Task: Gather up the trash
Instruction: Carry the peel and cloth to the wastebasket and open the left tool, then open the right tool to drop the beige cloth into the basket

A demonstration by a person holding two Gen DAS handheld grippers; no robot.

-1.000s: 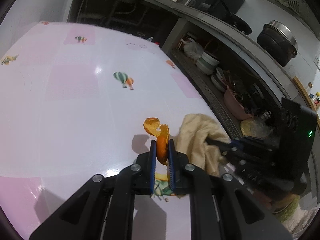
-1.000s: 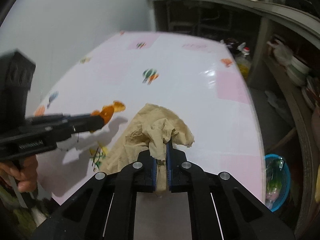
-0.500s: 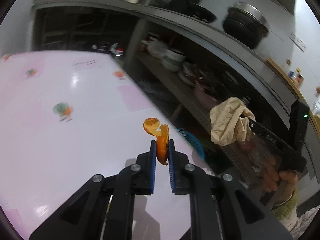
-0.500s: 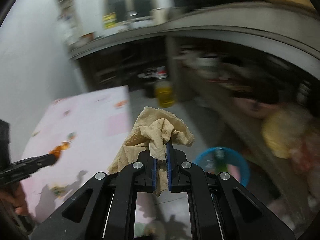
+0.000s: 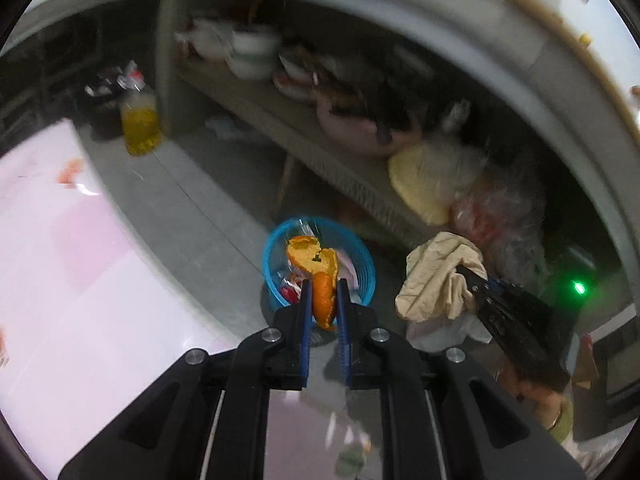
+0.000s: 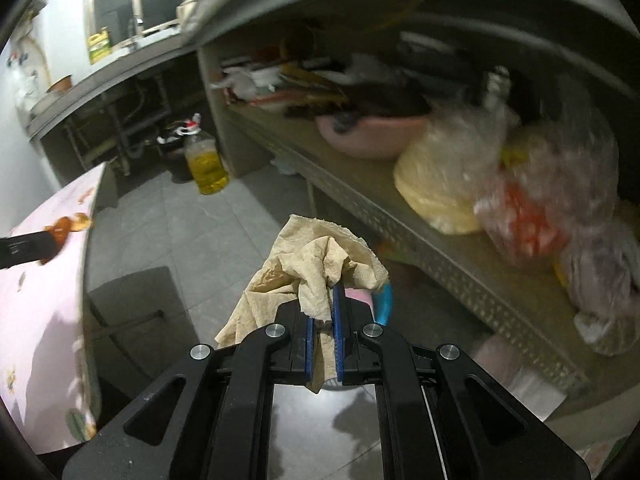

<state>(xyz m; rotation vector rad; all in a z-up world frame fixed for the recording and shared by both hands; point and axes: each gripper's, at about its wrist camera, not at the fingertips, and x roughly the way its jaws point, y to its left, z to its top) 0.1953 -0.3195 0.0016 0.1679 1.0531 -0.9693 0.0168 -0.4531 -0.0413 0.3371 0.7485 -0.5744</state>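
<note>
Both grippers are loaded: your left gripper pinches the curled orange peel, your right gripper the crumpled beige paper napkin. Release early and either misses the round blue plastic basket (a small floor target).

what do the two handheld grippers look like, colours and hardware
Both match: the left gripper and the right gripper are matte black linkage frames with round silver bolts at the pivots, ending in two narrow fingers lined with blue pads. Seen from the left wrist camera, the right gripper's boxy black body carries a small green light. No cables are visible.
</note>
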